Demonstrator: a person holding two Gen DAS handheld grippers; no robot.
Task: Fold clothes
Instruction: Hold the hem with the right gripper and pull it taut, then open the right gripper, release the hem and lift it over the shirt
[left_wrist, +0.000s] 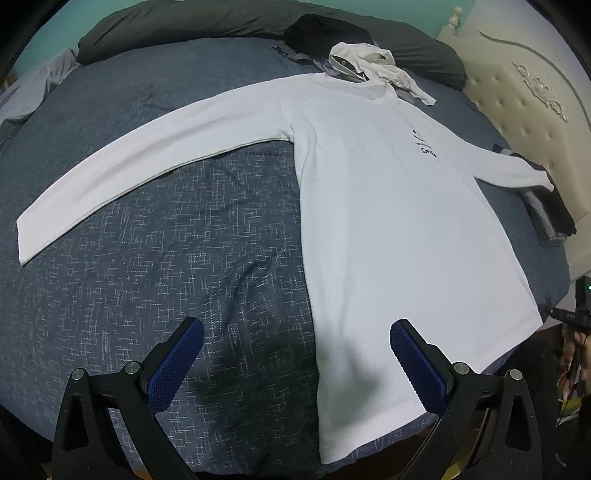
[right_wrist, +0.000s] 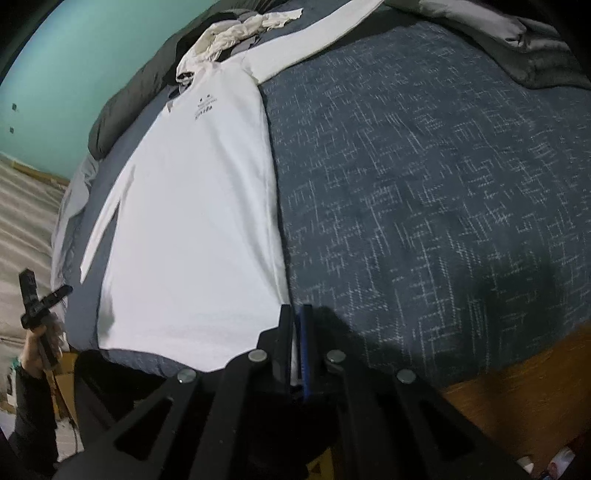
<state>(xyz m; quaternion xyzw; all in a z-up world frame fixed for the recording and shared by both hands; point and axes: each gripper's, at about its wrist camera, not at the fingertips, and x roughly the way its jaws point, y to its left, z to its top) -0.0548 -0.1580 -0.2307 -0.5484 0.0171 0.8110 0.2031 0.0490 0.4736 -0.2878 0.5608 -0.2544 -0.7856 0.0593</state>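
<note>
One bed (left_wrist: 155, 280), blue-grey speckled cover, takes up most of both views. White long-sleeved shirt (left_wrist: 388, 206) lies flat on the bed, front up, both sleeves spread out to the sides, hem at the bed's near edge. Crumpled pile of clothes (left_wrist: 365, 61) sits on the bed just past the shirt's collar. Left gripper (left_wrist: 295, 354): fingers released, spread wide above the shirt's hem corner, nothing between them. Right gripper (right_wrist: 297, 332): fingers clenched on the opposite hem corner of the shirt, white cloth pinched between them.
</note>
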